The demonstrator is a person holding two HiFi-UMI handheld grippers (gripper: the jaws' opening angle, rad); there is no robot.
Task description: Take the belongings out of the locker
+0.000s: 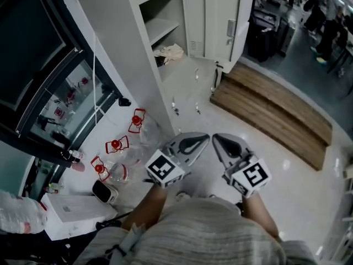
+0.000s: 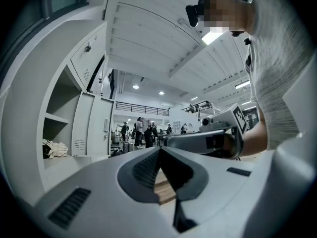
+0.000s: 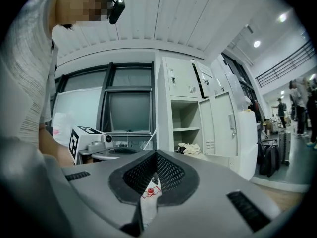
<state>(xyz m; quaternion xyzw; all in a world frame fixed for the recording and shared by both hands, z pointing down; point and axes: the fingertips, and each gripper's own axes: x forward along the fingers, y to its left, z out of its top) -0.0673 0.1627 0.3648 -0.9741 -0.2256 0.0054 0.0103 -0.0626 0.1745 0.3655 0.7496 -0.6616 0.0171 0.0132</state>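
The grey locker (image 1: 212, 24) stands open ahead, its door swung to the right. A crumpled cream cloth bundle (image 1: 169, 52) lies on the floor of its lower compartment, under a bare shelf (image 1: 160, 29). The same cloth bundle (image 2: 52, 148) shows at the left gripper view's left, and the cloth bundle (image 3: 189, 148) shows past the jaws in the right gripper view. My left gripper (image 1: 205, 137) and right gripper (image 1: 217, 138) are held side by side well short of the locker. Both are shut with nothing between the jaws. The left gripper (image 2: 159, 150) and right gripper (image 3: 156, 153) have their tips together.
A low wooden platform (image 1: 276, 112) lies to the right of the locker. Several red-capped plastic bottles (image 1: 116, 145) and a white box (image 1: 74, 211) sit on the floor at the left. Small bits (image 1: 176, 106) are scattered before the locker. People (image 1: 325, 15) and dark suitcases (image 1: 265, 35) are far off.
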